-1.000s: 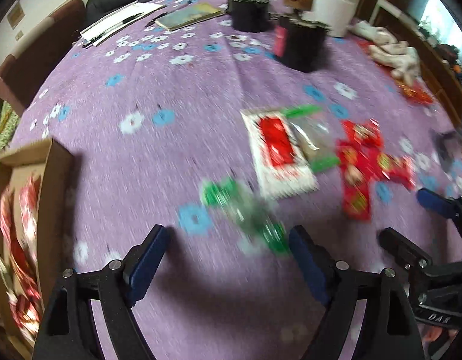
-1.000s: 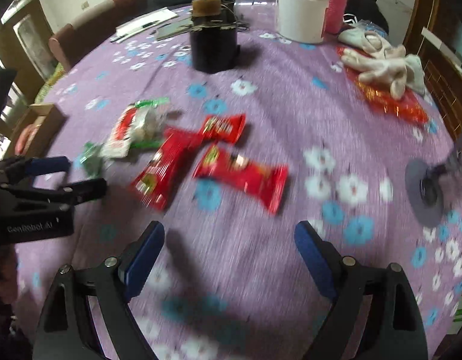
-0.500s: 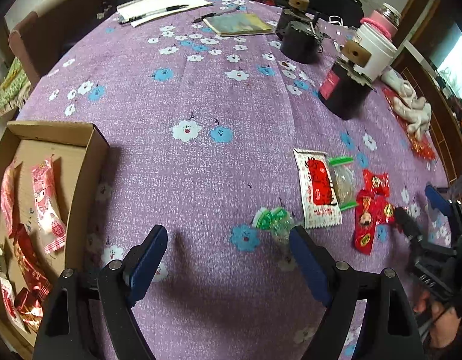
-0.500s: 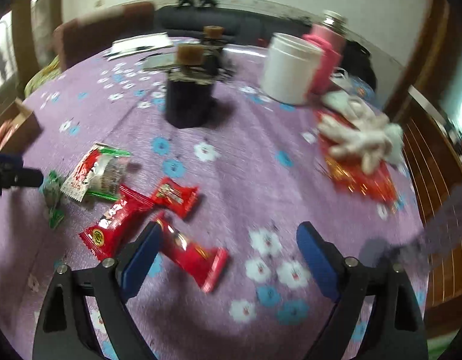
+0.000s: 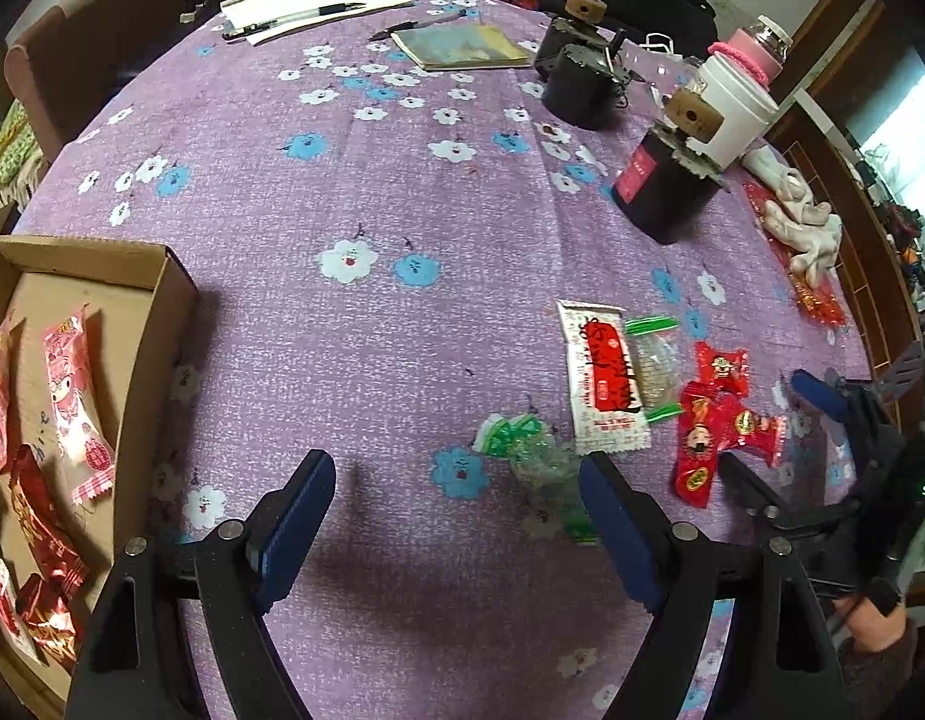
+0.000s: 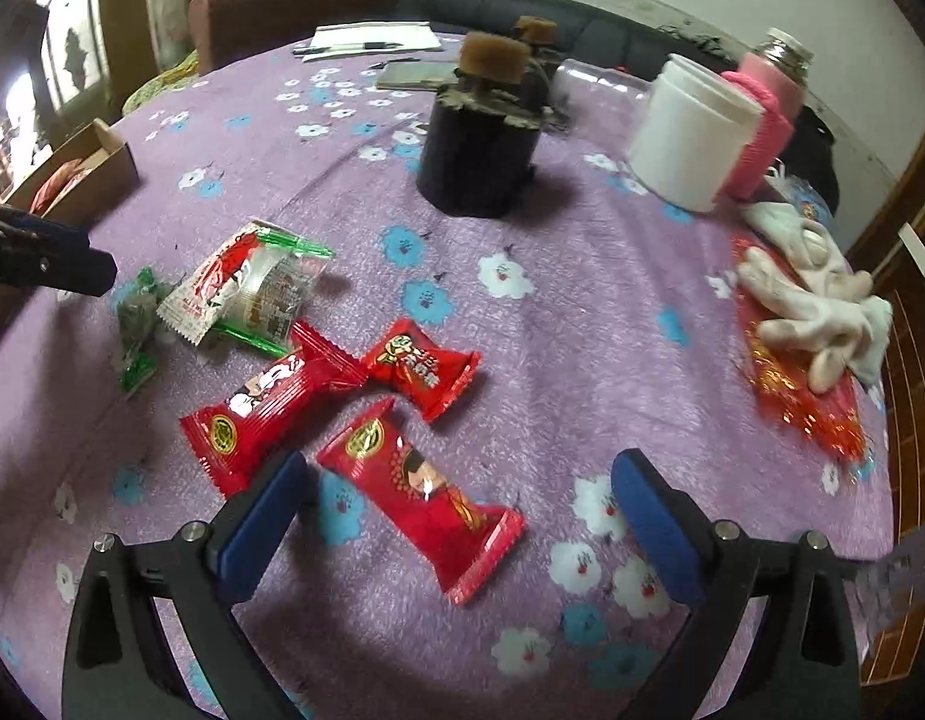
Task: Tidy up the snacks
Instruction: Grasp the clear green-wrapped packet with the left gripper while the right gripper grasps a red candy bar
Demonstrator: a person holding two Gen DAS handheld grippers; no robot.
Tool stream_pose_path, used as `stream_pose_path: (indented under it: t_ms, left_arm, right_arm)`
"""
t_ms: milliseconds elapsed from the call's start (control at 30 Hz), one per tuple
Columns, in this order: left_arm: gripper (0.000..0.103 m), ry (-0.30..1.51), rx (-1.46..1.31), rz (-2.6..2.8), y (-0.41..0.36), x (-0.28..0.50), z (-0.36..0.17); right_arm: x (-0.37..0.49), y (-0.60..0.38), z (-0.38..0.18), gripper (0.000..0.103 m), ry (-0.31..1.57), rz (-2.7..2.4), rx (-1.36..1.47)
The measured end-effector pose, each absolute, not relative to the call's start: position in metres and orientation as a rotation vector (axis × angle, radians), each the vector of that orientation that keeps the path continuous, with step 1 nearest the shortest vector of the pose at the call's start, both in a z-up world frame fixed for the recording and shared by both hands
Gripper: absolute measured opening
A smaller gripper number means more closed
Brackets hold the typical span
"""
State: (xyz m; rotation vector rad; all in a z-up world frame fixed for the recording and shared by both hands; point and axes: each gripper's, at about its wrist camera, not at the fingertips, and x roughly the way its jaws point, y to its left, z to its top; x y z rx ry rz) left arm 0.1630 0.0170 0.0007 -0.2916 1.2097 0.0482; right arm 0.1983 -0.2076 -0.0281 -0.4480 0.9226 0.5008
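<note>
1. The cardboard box (image 5: 162, 300) is sitting at the left edge of the table; it is holding several pink and red snack packets (image 5: 72, 408), lying flat and overlapping.
2. A white tub (image 6: 690, 132) with its lid on, a pink-sleeved bottle (image 6: 762, 120) touching it, and two dark canisters (image 6: 474, 150) are standing on the far half; I cannot tell their contents.
3. I am holding my left gripper (image 5: 456, 516) with its jaws spread wide and nothing between them; a green candy wrapper (image 5: 522, 444) is lying just beside the right finger.
4. My right gripper (image 6: 456, 504) is opening its jaws; the long red bar (image 6: 420, 492) is lying flat between them, and the pads are not pressing it.
5. The loose snacks are lying clustered on the purple flowered cloth (image 5: 372, 192): a white-and-red sachet (image 5: 606, 384) overlapping a clear green-ended packet (image 5: 657, 360), a second red bar (image 6: 264, 414), and a small red packet (image 6: 423, 369).
6. Compared with a second ago, the left view is showing the whole box interior rather than one corner, and the snack cluster is sitting further right; in the right view the long red bar is now lying between my fingers instead of well ahead of them.
7. A broad bare stretch of cloth is lying between the box and the cluster. White gloves (image 6: 822, 300) on red foil are lying near the right table edge.
</note>
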Motion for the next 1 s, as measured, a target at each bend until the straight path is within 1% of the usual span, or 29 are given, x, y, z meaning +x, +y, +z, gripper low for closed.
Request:
stream_pose_path:
  t_ms: [100, 133, 167, 300, 367, 567, 733, 767, 833, 867, 900, 933, 967, 1000]
  left_arm:
    - [0.086, 1.205, -0.292, 0.048, 0.018, 0.162, 0.003]
    - [0.086, 1.202, -0.294, 0.046, 0.019, 0.162, 0.004]
    - [0.086, 1.202, -0.293, 0.046, 0.019, 0.162, 0.004]
    - [0.086, 1.205, -0.295, 0.047, 0.019, 0.163, 0.002]
    - [0.086, 1.209, -0.293, 0.051, 0.018, 0.164, 0.000]
    - [0.086, 1.215, -0.305, 0.038, 0.015, 0.168, -0.007]
    - [0.086, 1.241, -0.349, -0.033, -0.004, 0.174, -0.018]
    - [0.086, 1.230, -0.337, -0.030, -0.008, 0.174, -0.017]
    - [0.086, 1.220, -0.337, -0.045, -0.014, 0.176, -0.017]
    - [0.084, 1.214, -0.359, -0.060, -0.015, 0.177, -0.017]
    - [0.080, 1.215, -0.392, -0.086, -0.015, 0.179, -0.018]
    - [0.078, 1.207, -0.411, -0.090, -0.015, 0.179, -0.018]
    - [0.071, 1.206, -0.419, -0.099, -0.016, 0.180, -0.017]
    - [0.061, 1.208, -0.432, -0.128, -0.018, 0.181, -0.018]
  right_arm:
    - [0.202, -0.206, -0.032, 0.100, 0.934, 0.555, -0.415]
    - [0.202, -0.205, -0.032, 0.093, 0.941, 0.574, -0.400]
    - [0.201, -0.204, -0.032, 0.090, 0.949, 0.588, -0.387]
    - [0.188, -0.200, -0.028, 0.064, 0.953, 0.606, -0.374]
    - [0.178, -0.197, -0.027, 0.061, 0.958, 0.607, -0.376]
    - [0.154, -0.200, -0.026, 0.060, 0.992, 0.556, -0.336]
    - [0.157, -0.210, -0.023, 0.060, 1.018, 0.509, -0.180]
    - [0.157, -0.210, -0.023, 0.060, 1.016, 0.511, -0.179]
    - [0.160, -0.209, -0.024, 0.068, 1.032, 0.522, -0.167]
    - [0.160, -0.208, -0.023, 0.071, 1.042, 0.529, -0.158]
    - [0.161, -0.207, -0.023, 0.075, 1.049, 0.533, -0.155]
    - [0.161, -0.206, -0.024, 0.077, 1.054, 0.535, -0.163]
    - [0.159, -0.202, -0.024, 0.079, 1.058, 0.535, -0.190]
    - [0.157, -0.198, -0.025, 0.084, 1.062, 0.536, -0.224]
